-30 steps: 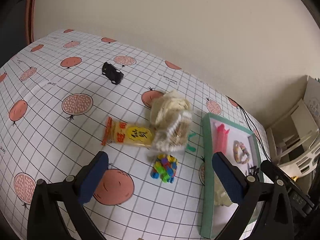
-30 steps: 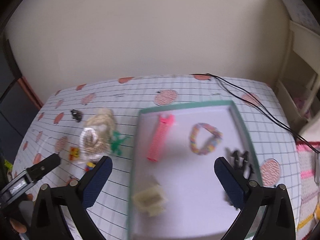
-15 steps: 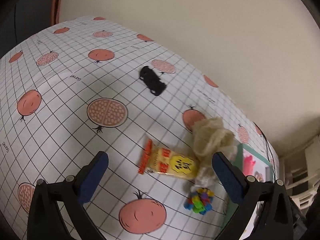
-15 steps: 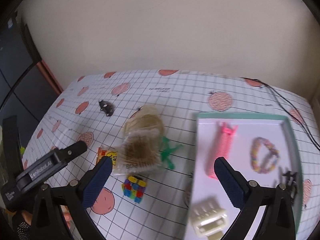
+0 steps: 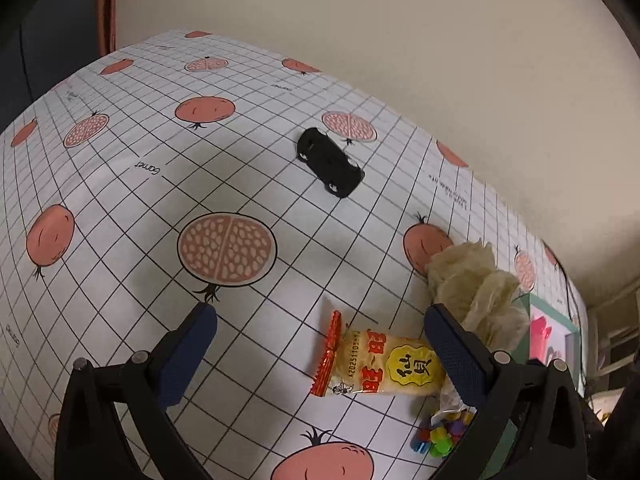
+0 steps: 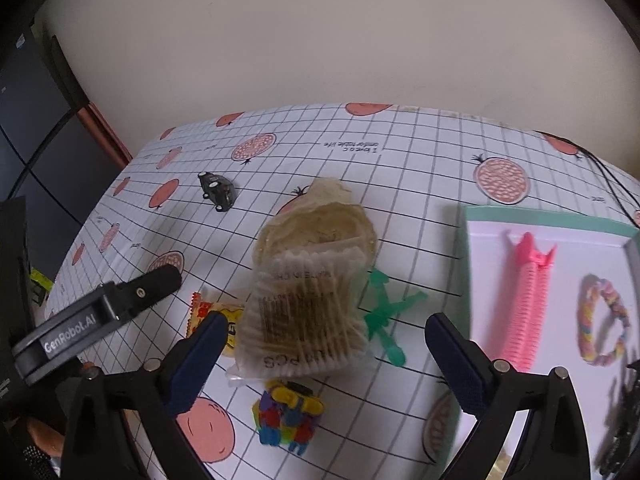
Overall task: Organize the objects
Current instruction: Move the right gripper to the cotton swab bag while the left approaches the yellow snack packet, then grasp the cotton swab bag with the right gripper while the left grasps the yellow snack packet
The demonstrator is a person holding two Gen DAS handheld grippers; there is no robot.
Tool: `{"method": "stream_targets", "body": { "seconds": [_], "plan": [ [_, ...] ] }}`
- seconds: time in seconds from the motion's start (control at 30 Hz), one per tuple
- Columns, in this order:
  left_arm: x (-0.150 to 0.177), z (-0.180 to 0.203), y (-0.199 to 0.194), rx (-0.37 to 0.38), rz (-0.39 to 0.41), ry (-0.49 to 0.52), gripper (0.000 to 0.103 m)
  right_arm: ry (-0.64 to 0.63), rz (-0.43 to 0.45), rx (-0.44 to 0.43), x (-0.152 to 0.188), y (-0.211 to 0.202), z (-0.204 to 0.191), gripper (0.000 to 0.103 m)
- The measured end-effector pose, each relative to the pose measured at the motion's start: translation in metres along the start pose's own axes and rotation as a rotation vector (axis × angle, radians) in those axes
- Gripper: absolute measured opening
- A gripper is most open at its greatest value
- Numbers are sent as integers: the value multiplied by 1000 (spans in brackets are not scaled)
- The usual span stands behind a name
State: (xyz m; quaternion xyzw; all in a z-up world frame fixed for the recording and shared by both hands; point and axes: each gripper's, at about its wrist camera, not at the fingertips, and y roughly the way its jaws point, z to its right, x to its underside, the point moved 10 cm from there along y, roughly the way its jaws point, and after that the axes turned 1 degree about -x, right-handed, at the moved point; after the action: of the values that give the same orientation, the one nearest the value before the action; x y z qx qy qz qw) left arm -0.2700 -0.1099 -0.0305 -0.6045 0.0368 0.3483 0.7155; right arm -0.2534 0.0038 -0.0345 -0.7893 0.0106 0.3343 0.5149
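Note:
My left gripper [image 5: 316,344] is open above the tablecloth, with the yellow snack packet [image 5: 380,364] just inside its right finger. Farther off lies a black toy car [image 5: 330,168]. A clear bag of cotton swabs [image 5: 476,292] lies at the right. My right gripper [image 6: 326,344] is open over the cotton swab bag [image 6: 308,292]. Near it lie a green plastic clip [image 6: 384,316], a multicoloured block toy [image 6: 288,416], the snack packet [image 6: 208,316] and the toy car [image 6: 218,192]. The green-rimmed tray [image 6: 464,264] holds a pink comb [image 6: 528,300] and a beaded bracelet [image 6: 604,328].
The table [image 5: 120,184] wears a grid cloth with pomegranate prints and stands against a cream wall. The left gripper's body [image 6: 92,320] shows at the left of the right wrist view. A black cable [image 6: 612,176] runs at the table's far right. Dark items lie at the tray's right edge [image 6: 624,412].
Both grippers swung left, away from the tray. The left one dropped closer over the snack packet. The right one came down over the swab bag. Both stayed open.

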Motion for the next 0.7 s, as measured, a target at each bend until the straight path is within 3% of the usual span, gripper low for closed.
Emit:
{"method": "stream_targets", "body": {
  "seconds": [0.07,0.23,0.3,0.4,0.57,0.7],
  "plan": [
    [2,5,2,14,-12,26,103,1,-2,-5,0,5,-2,96],
    [9,9,6,20,-50,66,103,4,-13,-9,2,13,-3,79],
    [10,11,6,23,-59,74,103,2,-13,-15,3,13,-4,66],
    [12,12,7,20,-72,88,103,2,-20,-16,4,14,-4,58],
    [14,13,6,17,-79,115,103,-9,-21,-32,4,8,-4,49],
    [14,21,1,6,-62,172,103,5,-27,-41,3,0,0,48]
  ]
}}
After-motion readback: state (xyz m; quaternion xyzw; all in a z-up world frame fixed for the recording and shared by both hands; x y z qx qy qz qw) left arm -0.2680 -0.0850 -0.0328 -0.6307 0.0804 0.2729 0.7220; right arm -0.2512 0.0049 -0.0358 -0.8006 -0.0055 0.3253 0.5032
